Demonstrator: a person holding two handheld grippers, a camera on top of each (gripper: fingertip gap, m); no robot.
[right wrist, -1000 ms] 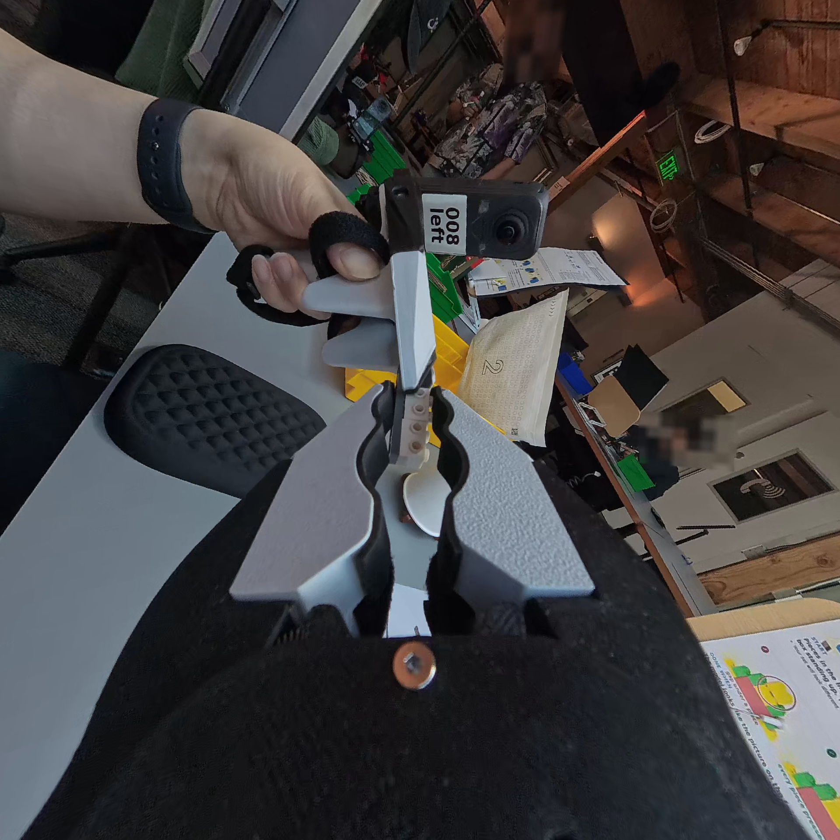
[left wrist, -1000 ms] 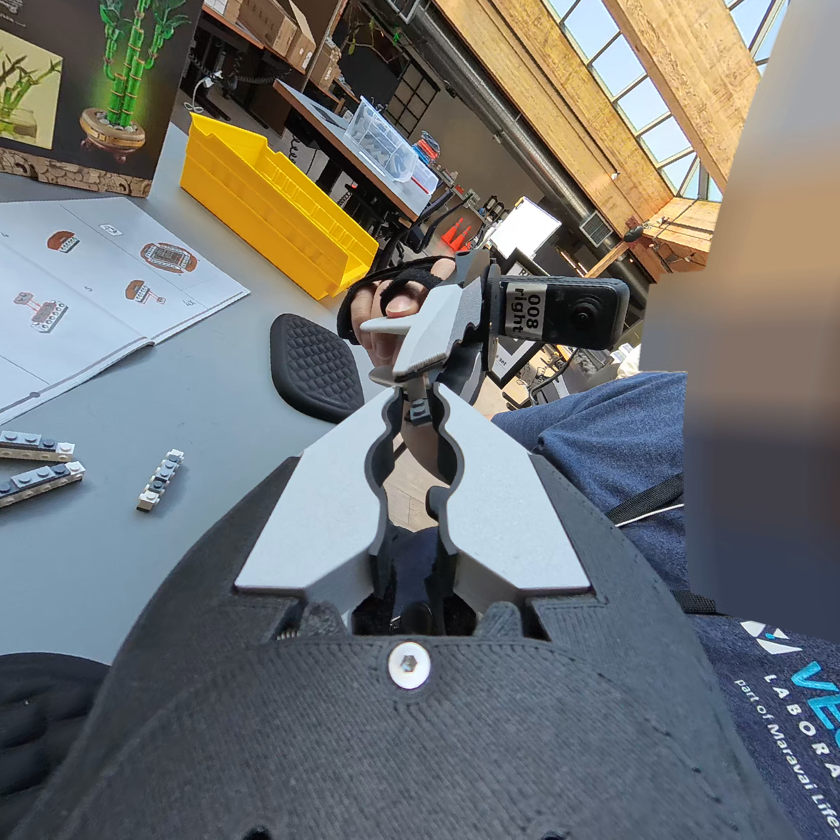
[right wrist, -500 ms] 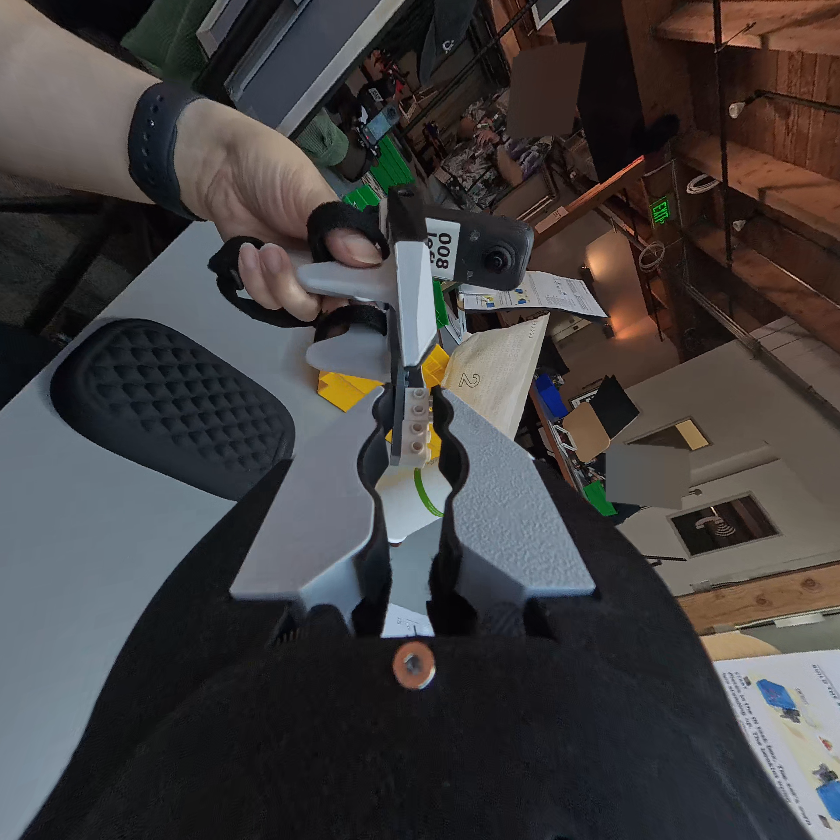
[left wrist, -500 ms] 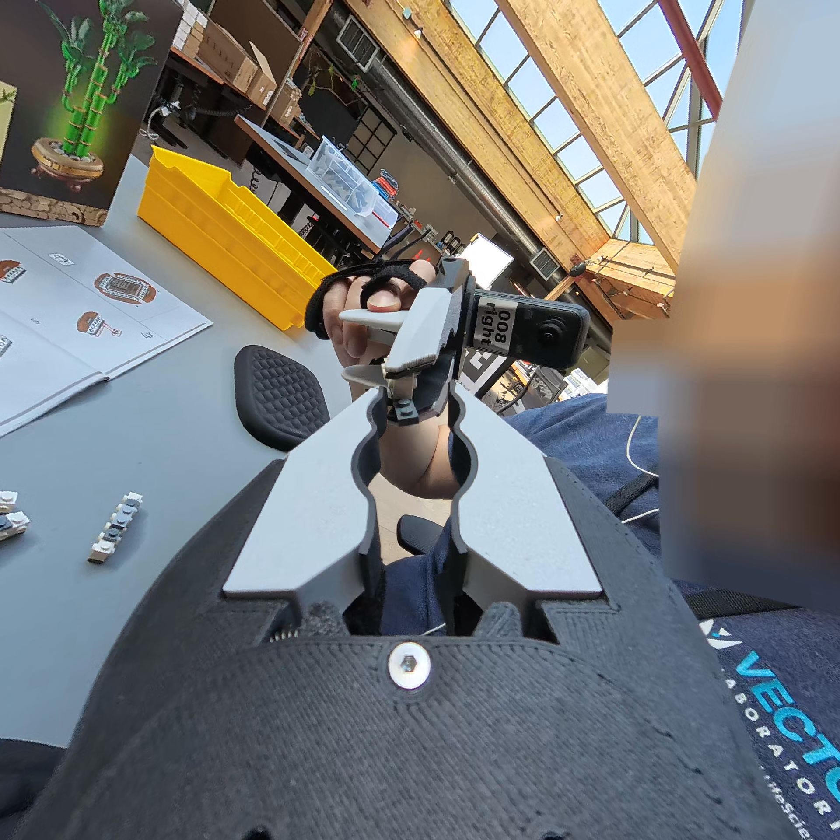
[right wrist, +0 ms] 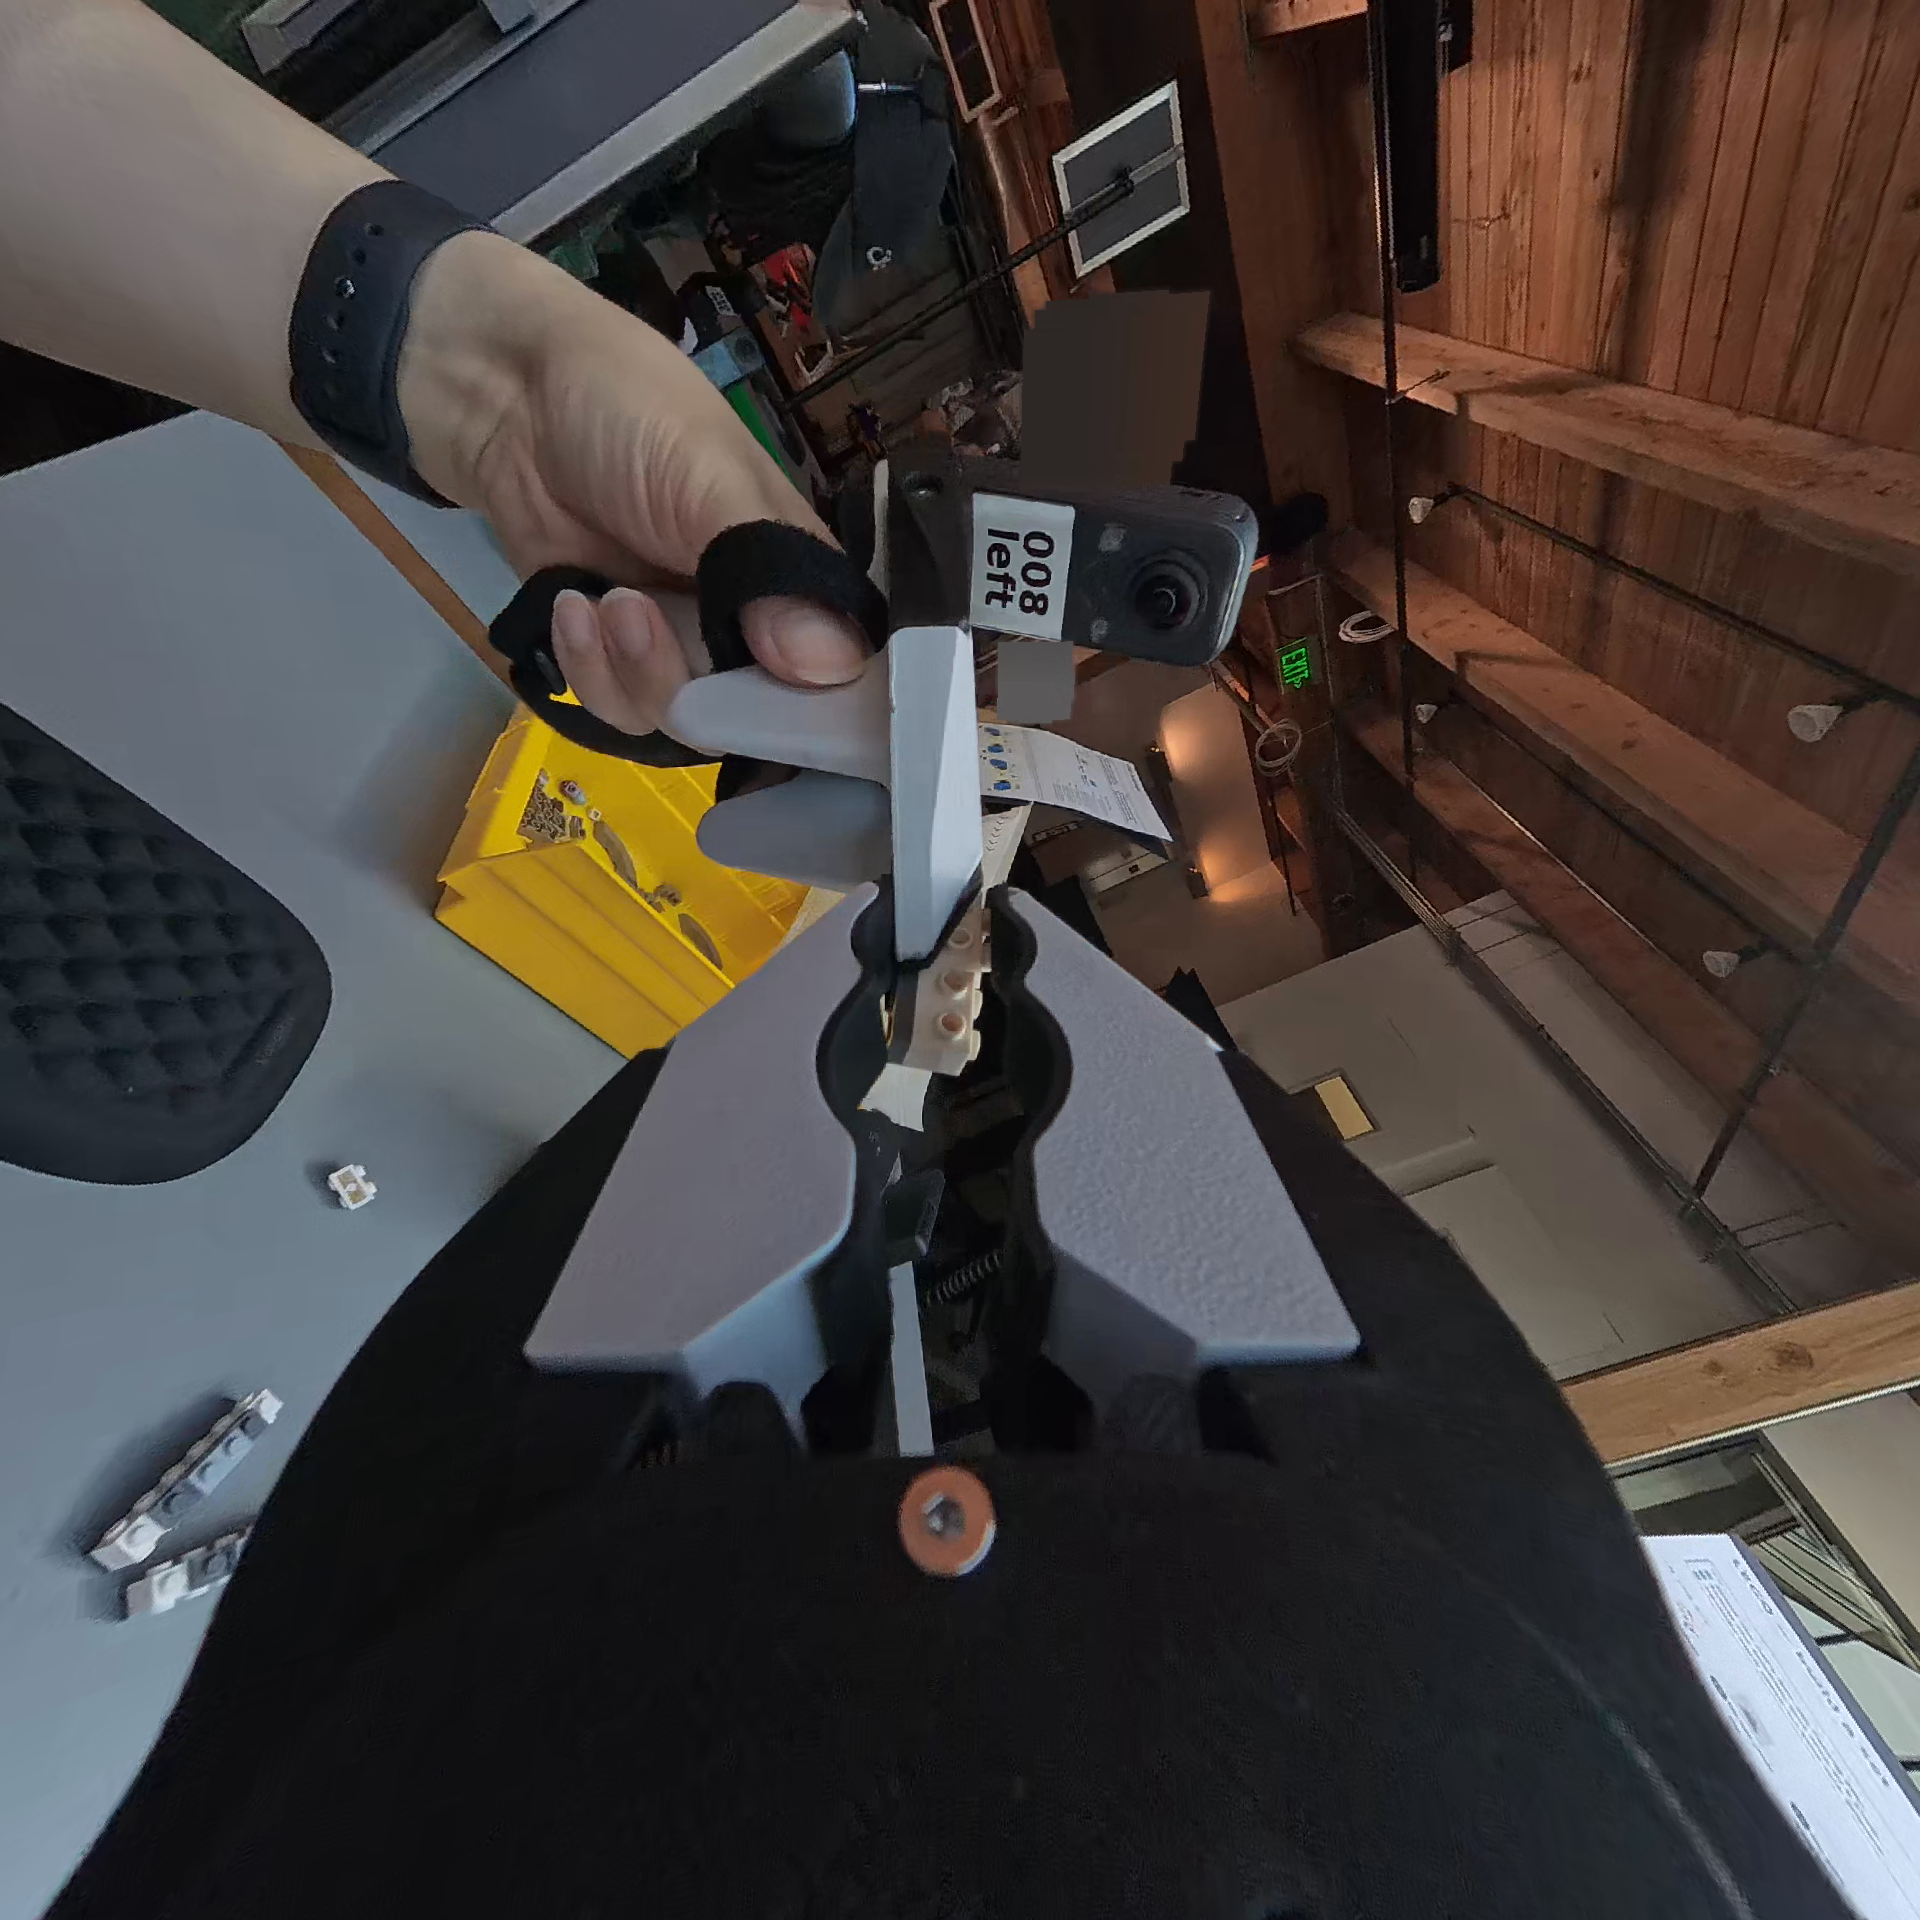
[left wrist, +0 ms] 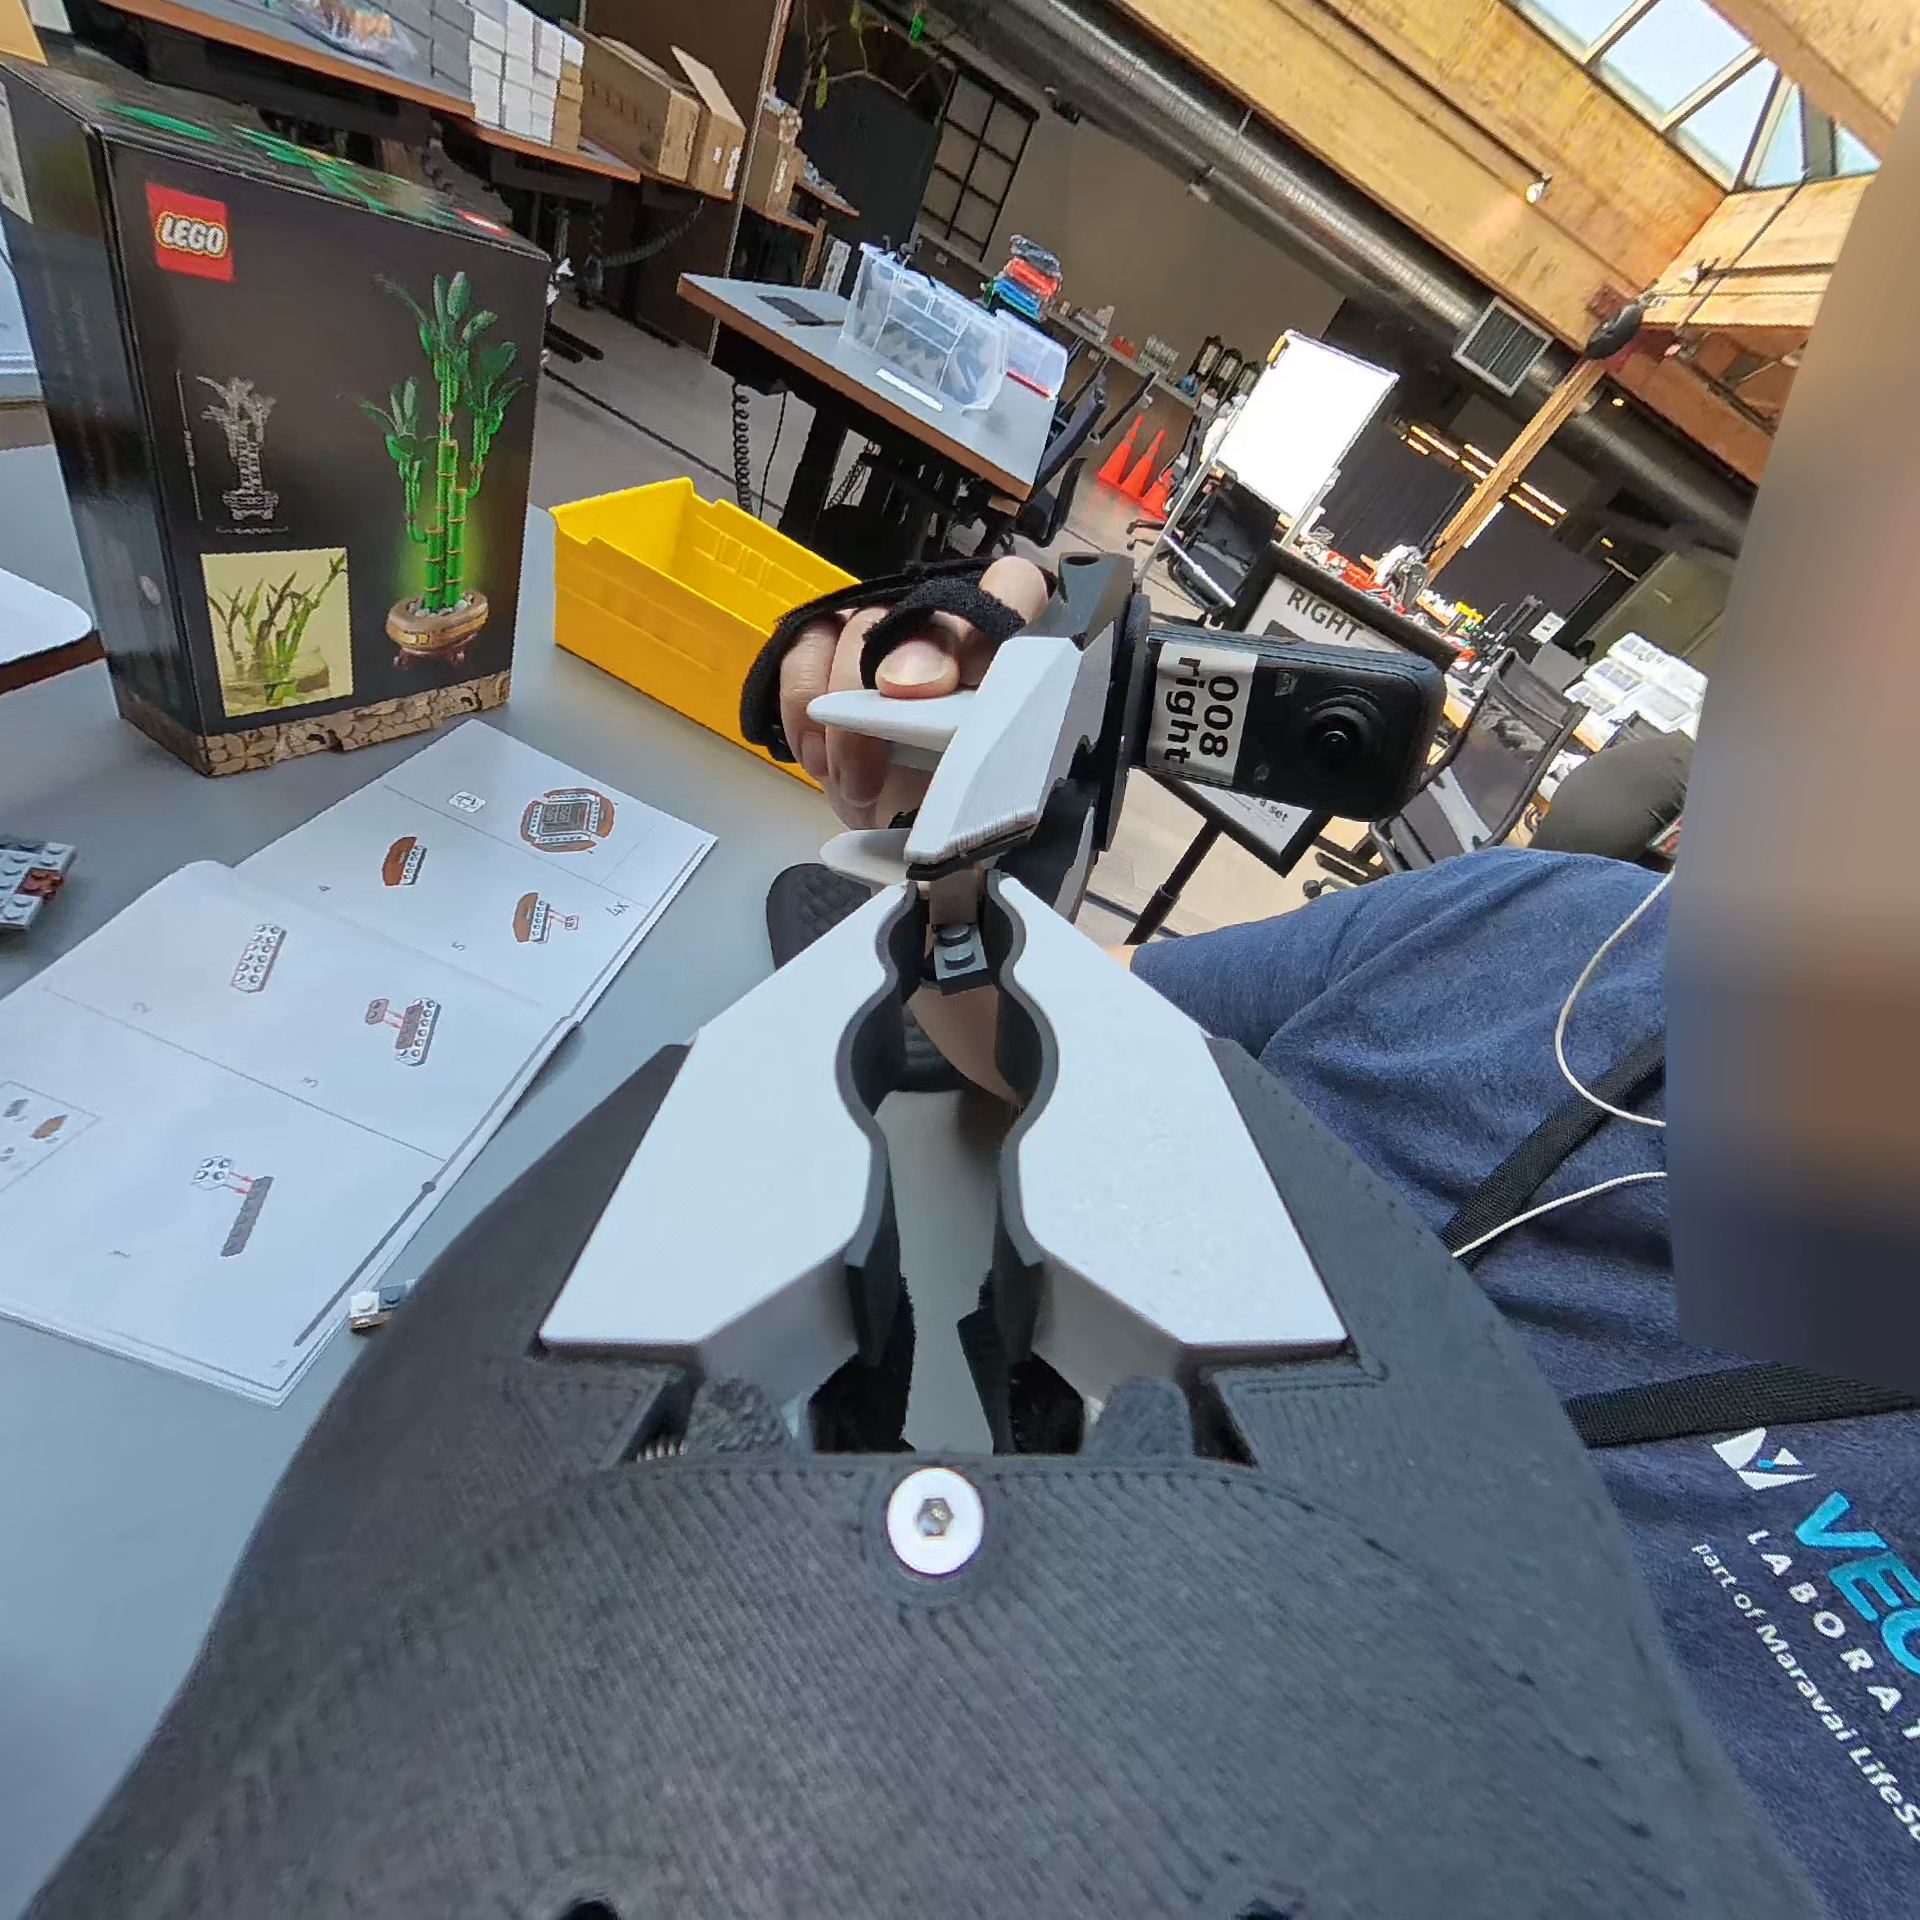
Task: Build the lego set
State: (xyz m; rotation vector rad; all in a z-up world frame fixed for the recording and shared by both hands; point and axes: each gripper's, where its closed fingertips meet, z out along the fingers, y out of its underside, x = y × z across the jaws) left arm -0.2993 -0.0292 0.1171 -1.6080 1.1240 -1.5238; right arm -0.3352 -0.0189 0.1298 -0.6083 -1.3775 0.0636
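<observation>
On the grey surface point(left wrist: 644, 748) stand one dark set box point(left wrist: 301, 436) picturing a green bamboo plant, one yellow bin point(left wrist: 675, 592) beside it, and one open instruction booklet point(left wrist: 312, 1039) nearer the edge; their writing is left unread. Held above the surface's edge, the left gripper point(left wrist: 951, 914) and right gripper point(right wrist: 935, 935) both clamp one small lego assembly point(right wrist: 948, 1003), cream and dark grey. Two finished grey strips point(right wrist: 187, 1475) lie on the surface.
</observation>
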